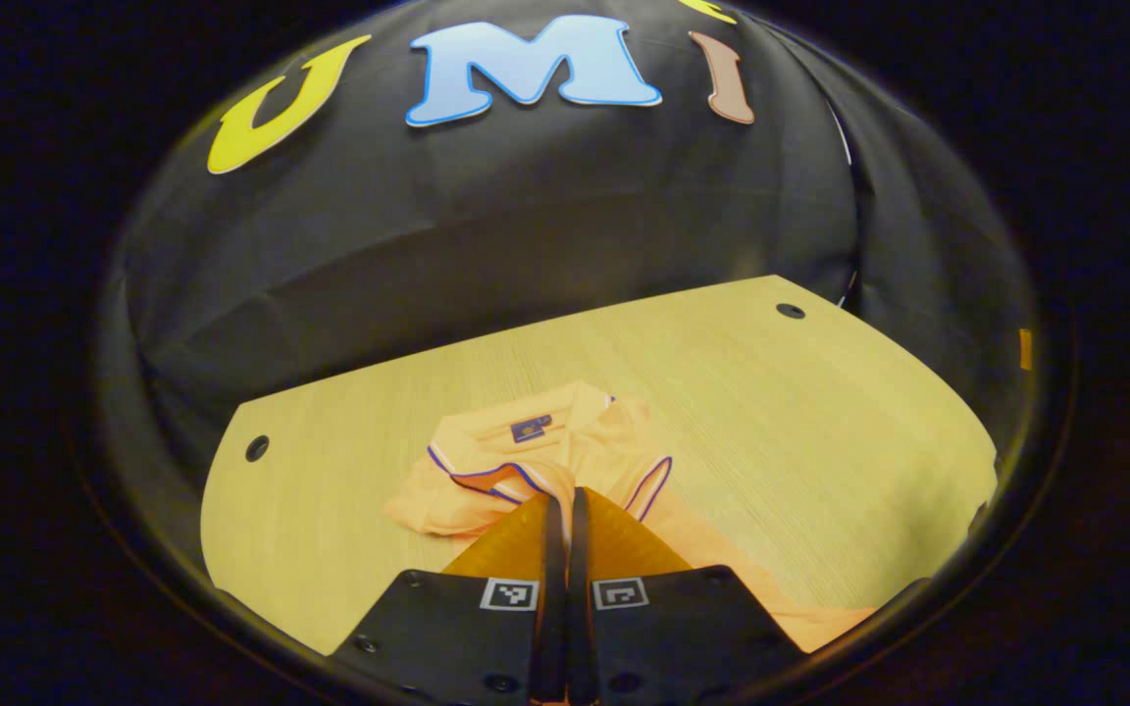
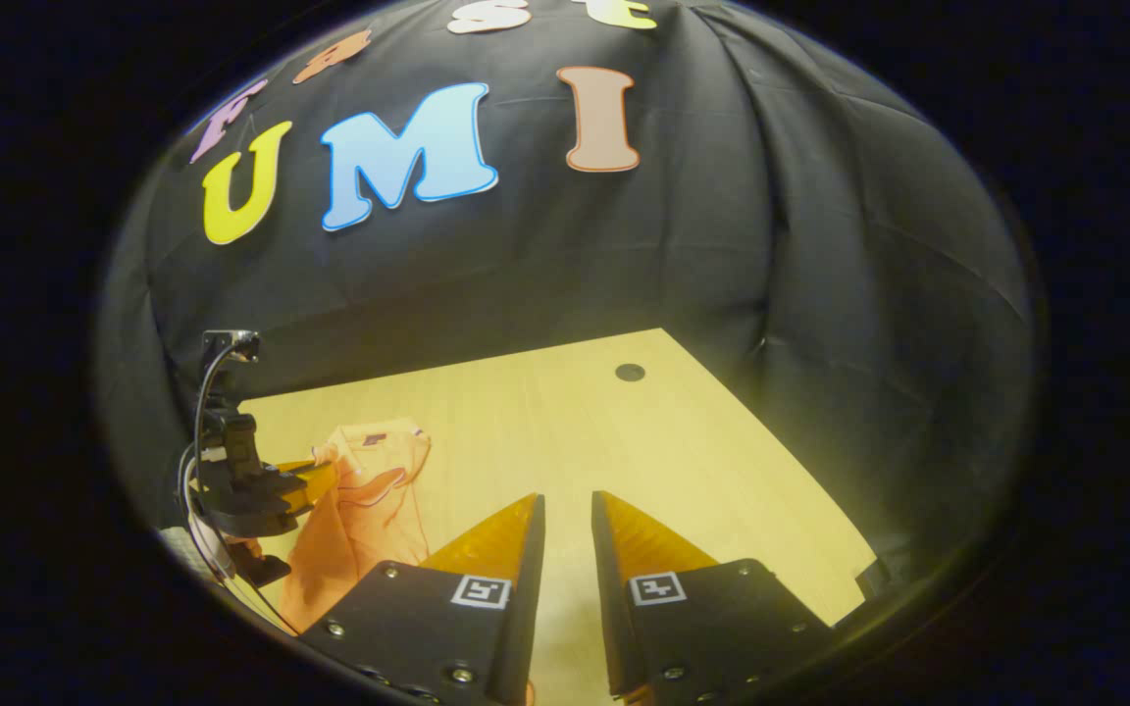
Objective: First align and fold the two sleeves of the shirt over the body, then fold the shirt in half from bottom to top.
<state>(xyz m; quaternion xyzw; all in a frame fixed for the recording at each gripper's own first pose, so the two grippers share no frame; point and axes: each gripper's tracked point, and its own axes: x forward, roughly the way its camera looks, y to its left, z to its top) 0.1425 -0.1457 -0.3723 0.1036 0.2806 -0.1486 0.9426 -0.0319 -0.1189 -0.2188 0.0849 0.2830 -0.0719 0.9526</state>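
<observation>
An orange shirt (image 1: 526, 441) with a blue-trimmed collar lies crumpled on the wooden table (image 1: 771, 392). In the left gripper view my left gripper (image 1: 565, 495) has its fingers pressed together over the shirt's front, with a thin strip of orange fabric showing between them. The right gripper view shows the left gripper (image 2: 330, 474) from the side at the far left, its tips at the shirt (image 2: 369, 510). My right gripper (image 2: 565, 500) is open above bare table (image 2: 575, 431), to the right of the shirt, with nothing between its fingers.
The table carries a round dark hole (image 1: 791, 311) at its far right corner and another hole (image 1: 257, 448) at the left. The far-corner hole (image 2: 630, 372) also appears in the right gripper view. Black cloth walls enclose the table's back and right sides.
</observation>
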